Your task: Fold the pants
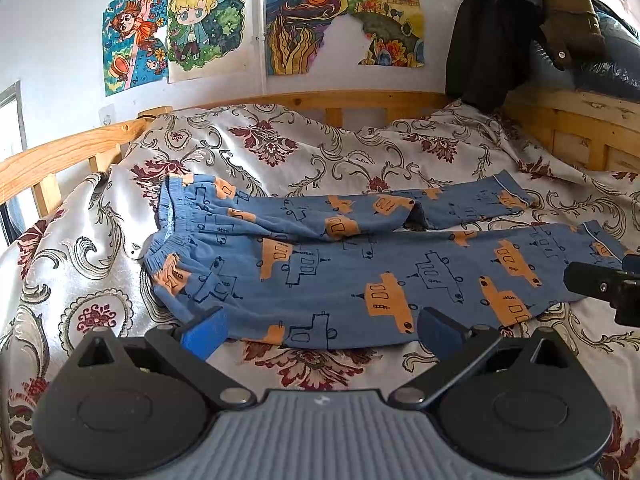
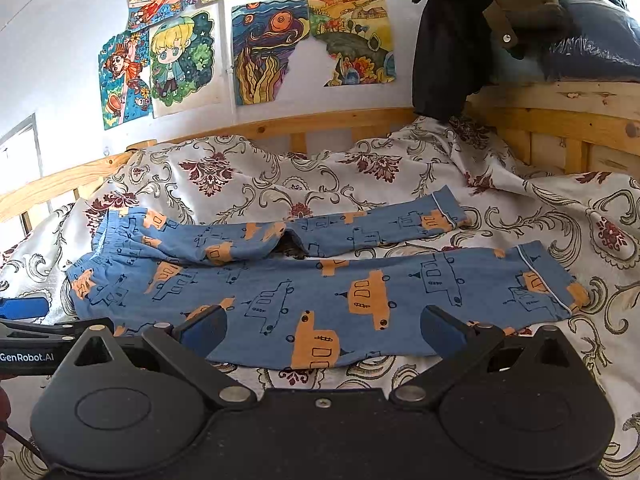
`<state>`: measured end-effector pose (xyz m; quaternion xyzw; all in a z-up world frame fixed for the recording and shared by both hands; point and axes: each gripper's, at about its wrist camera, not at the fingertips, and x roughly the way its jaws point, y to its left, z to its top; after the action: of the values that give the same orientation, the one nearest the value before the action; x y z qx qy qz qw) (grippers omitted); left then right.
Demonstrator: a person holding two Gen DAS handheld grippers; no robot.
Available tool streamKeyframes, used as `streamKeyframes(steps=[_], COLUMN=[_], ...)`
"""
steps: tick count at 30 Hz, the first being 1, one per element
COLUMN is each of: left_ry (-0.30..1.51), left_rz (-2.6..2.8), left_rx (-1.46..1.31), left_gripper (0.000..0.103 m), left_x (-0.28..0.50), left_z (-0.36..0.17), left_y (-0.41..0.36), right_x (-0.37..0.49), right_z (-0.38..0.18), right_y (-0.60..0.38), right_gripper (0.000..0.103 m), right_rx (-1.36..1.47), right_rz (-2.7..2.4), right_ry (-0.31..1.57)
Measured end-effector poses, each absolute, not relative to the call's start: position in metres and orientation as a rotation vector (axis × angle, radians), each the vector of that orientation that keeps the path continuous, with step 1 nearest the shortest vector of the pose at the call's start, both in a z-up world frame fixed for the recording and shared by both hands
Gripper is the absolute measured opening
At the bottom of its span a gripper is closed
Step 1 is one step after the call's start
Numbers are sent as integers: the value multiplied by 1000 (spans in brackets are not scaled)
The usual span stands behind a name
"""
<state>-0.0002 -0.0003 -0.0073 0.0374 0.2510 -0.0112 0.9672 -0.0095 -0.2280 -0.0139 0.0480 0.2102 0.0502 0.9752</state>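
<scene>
Blue pants [image 1: 344, 276] printed with orange and outlined boats lie flat on the bedspread, waistband at the left, both legs stretched to the right. The same pants [image 2: 320, 292] fill the middle of the right wrist view; the far leg is creased at the knee. My left gripper [image 1: 320, 330] hovers open over the near edge of the near leg, toward the waist end. My right gripper [image 2: 324, 330] is open too, above the near edge toward the cuff end. Nothing is between either pair of fingers.
A floral bedspread [image 1: 80, 240] covers the bed. A wooden rail [image 1: 60, 152] runs along the back and sides. Dark clothes [image 1: 500, 40] hang over the right headboard. Drawings [image 1: 208, 24] are taped on the wall. The right gripper's body [image 1: 608, 284] shows at the right edge.
</scene>
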Motion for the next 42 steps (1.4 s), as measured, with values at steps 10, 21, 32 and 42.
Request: streamKeyframes(steps=[10, 21, 32, 42], left_ry=[509, 606, 744, 773], left_rz=[-23, 5, -35, -159], left_rx=[77, 5, 63, 39], left_gripper=[103, 103, 103, 103], left_x=[0, 8, 102, 251], left_z=[-7, -13, 40, 45], left_y=[0, 8, 27, 39], right_x=[-11, -8, 11, 117], right_z=[-13, -16, -13, 3], right_y=[-226, -229, -247, -286], right_gripper=[102, 102, 103, 103], right_rx=[97, 90, 148, 93], right_rz=[101, 74, 66, 263], right_ry=[425, 434, 447, 586])
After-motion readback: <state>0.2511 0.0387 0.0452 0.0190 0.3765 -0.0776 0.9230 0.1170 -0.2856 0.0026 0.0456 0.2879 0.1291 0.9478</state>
